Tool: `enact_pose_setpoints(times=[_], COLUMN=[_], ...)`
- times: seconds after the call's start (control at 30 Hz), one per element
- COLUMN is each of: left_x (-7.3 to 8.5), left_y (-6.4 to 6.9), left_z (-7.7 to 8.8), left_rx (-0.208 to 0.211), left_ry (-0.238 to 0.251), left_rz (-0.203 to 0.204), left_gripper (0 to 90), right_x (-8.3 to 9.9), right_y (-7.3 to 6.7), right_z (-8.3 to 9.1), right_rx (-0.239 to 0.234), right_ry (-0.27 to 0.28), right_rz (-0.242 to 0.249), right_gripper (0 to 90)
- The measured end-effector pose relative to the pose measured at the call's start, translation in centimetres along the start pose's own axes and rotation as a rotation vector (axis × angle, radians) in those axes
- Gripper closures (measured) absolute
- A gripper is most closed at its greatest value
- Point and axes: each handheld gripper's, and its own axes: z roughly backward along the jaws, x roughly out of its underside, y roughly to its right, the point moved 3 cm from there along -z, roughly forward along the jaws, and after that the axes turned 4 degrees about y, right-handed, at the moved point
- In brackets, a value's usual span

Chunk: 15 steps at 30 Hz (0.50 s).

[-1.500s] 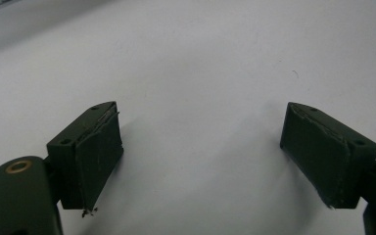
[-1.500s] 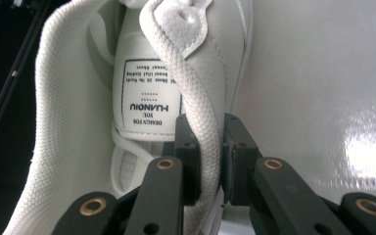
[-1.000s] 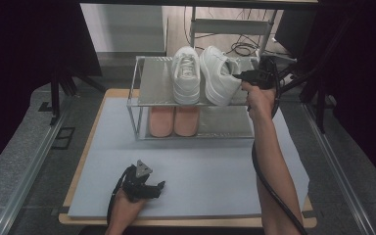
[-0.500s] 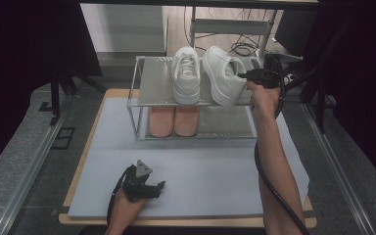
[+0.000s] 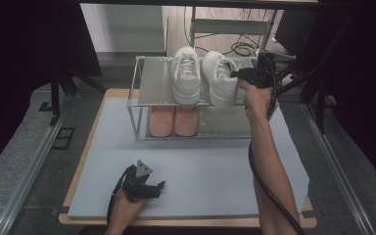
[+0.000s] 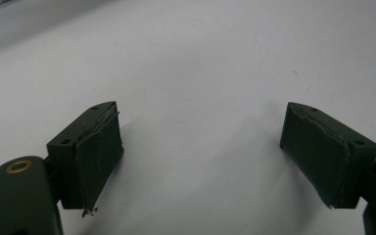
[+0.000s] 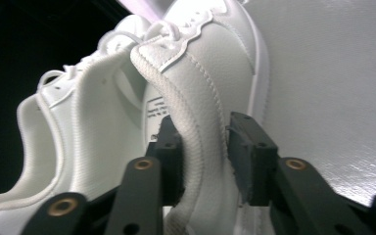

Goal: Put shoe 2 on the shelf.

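A grey mat (image 5: 200,166) on the table carries a metal shoe rack (image 5: 142,105).

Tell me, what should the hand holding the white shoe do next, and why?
Probably lift the right white shoe a little off the top shelf. The right gripper has its fingers pinching the shoe's collar, and the shoe sits crooked beside its partner.

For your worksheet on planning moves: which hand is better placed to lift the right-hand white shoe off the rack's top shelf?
Right. Its tongs already clamp that shoe at the collar. The left tongs rest open on the table.
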Motion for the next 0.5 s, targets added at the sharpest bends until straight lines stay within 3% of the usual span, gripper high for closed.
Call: enact_pose_setpoints(times=[0.2,0.33,0.5], left_x=[0.0,0.0,0.0], left_y=[0.0,0.0,0.0], left_z=[0.0,0.0,0.0], left_rx=[-0.001,-0.001,-0.001], left_ry=[0.0,0.001,0.002], left_rz=[-0.003,-0.003,-0.002], left_gripper=[15.5,15.6,15.6], right_x=[-0.1,-0.1,0.4], right_y=[0.1,0.5,0.7], right_z=[0.7,1.9,3.5], right_rx=[-0.089,-0.153,-0.181], right_ry=[0.018,0.044,0.064], right_rz=[-0.002,0.004,0.064], right_gripper=[56.6,58.0,57.9])
